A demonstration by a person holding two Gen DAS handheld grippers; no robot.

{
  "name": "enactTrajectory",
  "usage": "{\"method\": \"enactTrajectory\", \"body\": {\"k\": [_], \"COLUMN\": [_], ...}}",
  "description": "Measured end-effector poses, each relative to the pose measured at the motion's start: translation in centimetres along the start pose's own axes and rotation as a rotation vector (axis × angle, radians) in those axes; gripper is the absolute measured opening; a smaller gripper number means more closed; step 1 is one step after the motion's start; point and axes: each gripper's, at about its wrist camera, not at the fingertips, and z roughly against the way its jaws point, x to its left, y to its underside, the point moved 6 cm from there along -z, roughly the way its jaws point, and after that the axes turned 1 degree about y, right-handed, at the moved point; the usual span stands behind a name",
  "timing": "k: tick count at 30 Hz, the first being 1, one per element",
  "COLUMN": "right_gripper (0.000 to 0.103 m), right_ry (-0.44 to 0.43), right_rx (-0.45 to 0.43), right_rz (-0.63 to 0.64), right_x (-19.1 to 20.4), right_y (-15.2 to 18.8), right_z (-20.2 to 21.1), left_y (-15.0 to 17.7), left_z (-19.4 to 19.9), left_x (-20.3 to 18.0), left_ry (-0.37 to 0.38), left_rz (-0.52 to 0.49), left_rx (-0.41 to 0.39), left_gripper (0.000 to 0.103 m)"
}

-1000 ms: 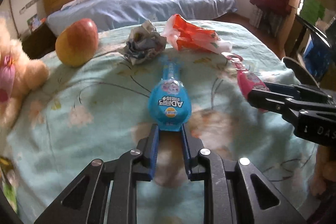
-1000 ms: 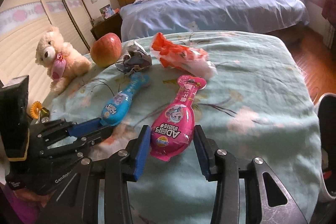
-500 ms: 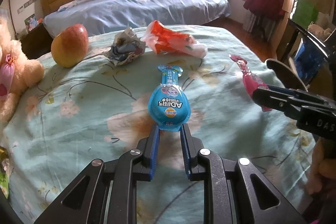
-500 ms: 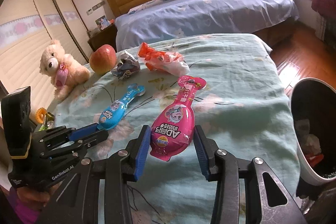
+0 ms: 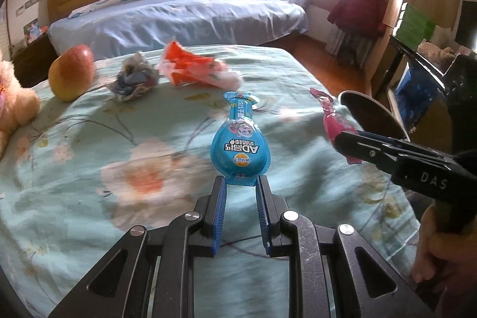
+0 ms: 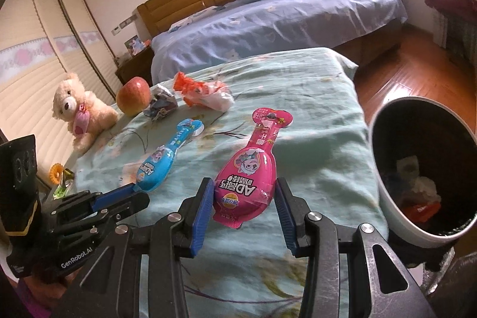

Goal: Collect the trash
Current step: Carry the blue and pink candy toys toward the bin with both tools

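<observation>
My left gripper (image 5: 240, 183) is shut on the bottom edge of a blue bottle-shaped wrapper (image 5: 240, 145) and holds it up above the bedspread. My right gripper (image 6: 244, 198) is shut on a pink bottle-shaped wrapper (image 6: 250, 171), also lifted. In the left wrist view the right gripper (image 5: 342, 143) with the pink wrapper (image 5: 335, 124) is to the right. In the right wrist view the left gripper (image 6: 135, 192) with the blue wrapper (image 6: 164, 160) is at lower left. A white bin (image 6: 387, 192) with trash inside stands right of the pink wrapper.
On the teal floral bedspread (image 5: 89, 154) lie a crumpled paper ball (image 5: 134, 79), an orange-and-white wrapper (image 5: 196, 70) and an apple (image 5: 71, 73). A teddy bear (image 6: 80, 112) sits at the left edge. A blue bed (image 5: 179, 19) stands behind. The bin rim (image 5: 372, 112) shows right.
Both grippers have lifted their wrappers and moved back and right toward the bin. The bin has come into the right wrist view.
</observation>
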Motion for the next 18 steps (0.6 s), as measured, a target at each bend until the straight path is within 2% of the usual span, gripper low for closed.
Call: {"method": "enactTrajectory", "body": {"k": [18], "right_gripper": [0.042], "right_ry": [0.053], "right_rx": [-0.048], "right_rz": [-0.077], "right_x": [-5.3], "right_y": [0.3], "right_z": [3.3], "left_y": [-1.1], "left_z": [-1.7], "left_x": [-5.8], "left_ry": [0.053], "left_rz": [-0.056], "left_rx": [0.000], "left_gripper": [0.019]}}
